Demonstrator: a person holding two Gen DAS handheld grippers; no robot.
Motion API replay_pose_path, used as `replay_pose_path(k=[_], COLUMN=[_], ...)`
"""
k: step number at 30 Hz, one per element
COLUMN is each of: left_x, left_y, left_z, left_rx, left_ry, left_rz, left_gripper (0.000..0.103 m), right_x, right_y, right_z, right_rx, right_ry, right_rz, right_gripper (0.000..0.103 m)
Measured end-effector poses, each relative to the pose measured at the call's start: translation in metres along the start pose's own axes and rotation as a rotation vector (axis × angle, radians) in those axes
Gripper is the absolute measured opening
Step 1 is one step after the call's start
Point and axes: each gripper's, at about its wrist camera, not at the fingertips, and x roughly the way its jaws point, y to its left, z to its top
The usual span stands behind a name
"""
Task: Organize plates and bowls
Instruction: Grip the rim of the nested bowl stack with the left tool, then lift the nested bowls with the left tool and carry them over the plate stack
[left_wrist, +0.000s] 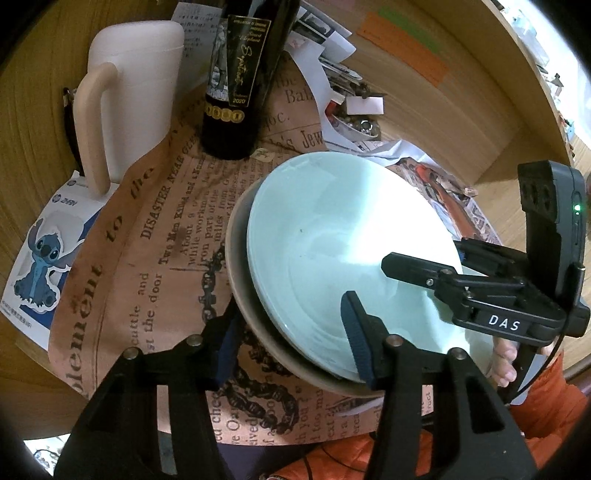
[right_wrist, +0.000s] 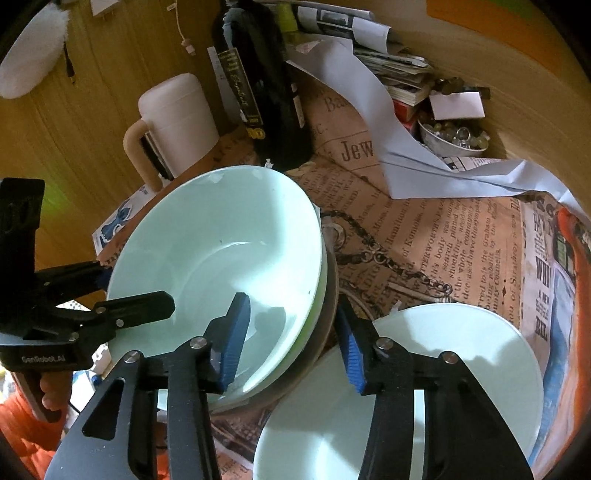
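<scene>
Both grippers stand with fingers apart astride the rim of the pale green bowl (right_wrist: 221, 251): the right gripper (right_wrist: 291, 343) at lower centre, the left gripper (left_wrist: 291, 339) likewise. That bowl sits nested in a grey-brown bowl (left_wrist: 243, 295) at mid-frame, beside a pale plate (right_wrist: 461, 369) at lower right, on newsprint paper (right_wrist: 424, 236).

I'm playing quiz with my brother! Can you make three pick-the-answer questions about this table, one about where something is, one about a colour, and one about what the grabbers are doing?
1. Where does the wine bottle stand?
A. inside the bowl
B. beside the white jug
C. on the plate

2. What colour is the top bowl of the stack?
A. pale green
B. red
C. black

3. How are the right gripper jaws?
A. shut on a spoon
B. shut on the bottle
C. open over the stack's rim

Answers: 1 B, the bottle stands next to the jug behind the dishes. 2 A, its inside is pale mint green. 3 C, one blue pad sits inside the bowl, the other outside, with a gap.
</scene>
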Motion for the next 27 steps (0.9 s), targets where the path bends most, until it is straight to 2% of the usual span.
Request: replay_pose_path(k=[9,17,27], left_x=[0.004,0.002,-0.006], left_y=[-0.017,-0.016,-0.02], left_z=[-0.002,0.001,0.007], left_rx=[0.047,0.019,0.026], left_ry=[-0.025,-0.03,-0.078], left_rz=[0.131,0.139,0.148], left_gripper=[0.052,0.052,0.052], right_x=[-0.005,-0.008,-0.018], right_y=[-0.001,0.002,0.001], right_z=[0.0,-0.001,0.002], right_rx=[0.032,0.035,0.058], right_ry=[-0.028,-0.053,-0.09], right_rz=[-0.023,-0.032,-0.023], right_gripper=[0.035,0.034,0.032])
